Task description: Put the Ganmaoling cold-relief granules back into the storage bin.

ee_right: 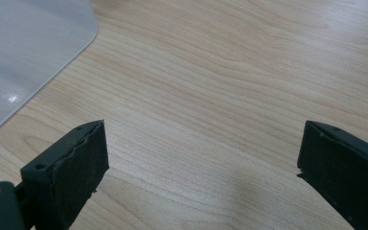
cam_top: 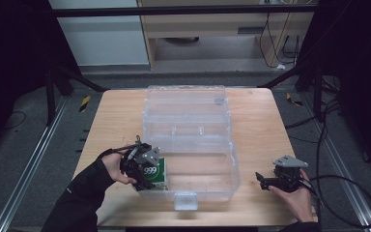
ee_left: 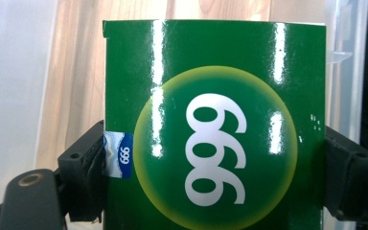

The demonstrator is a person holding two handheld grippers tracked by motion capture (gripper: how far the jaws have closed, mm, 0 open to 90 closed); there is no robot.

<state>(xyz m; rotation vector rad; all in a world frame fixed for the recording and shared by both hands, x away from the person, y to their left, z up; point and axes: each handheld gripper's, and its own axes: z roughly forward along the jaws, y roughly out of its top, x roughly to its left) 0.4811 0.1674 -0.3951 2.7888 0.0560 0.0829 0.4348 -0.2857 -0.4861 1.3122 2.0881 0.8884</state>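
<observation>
While the green box (cam_top: 155,174) hung in my left gripper (cam_top: 142,169), pinched across its width by both jaws, I judged the job to be nearly done but not finished. From above I could see the box at the near left corner of the clear plastic bin (cam_top: 222,186), inside its front wall or just over it, though through the transparent plastic I could not tell whether its bottom edge had touched the floor of the bin. In the left gripper view the box (ee_left: 214,120) sat square between the black pads, its white "999" turned sideways and a small blue sticker (ee_left: 120,155) by one pad. The bin's lid (cam_top: 186,104) lay thrown back toward the far side of the wooden table (cam_top: 261,125), so nothing blocked the way in. My right gripper (cam_top: 270,182) rested on the table well off to the right of the bin, its jaws spread wide with nothing between them; its own camera showed bare wood grain (ee_right: 211,96) and one rounded corner of the bin (ee_right: 28,48). What remained, as I read it, was to set the box down, release it, draw the left hand clear, and perhaps swing the lid shut.
</observation>
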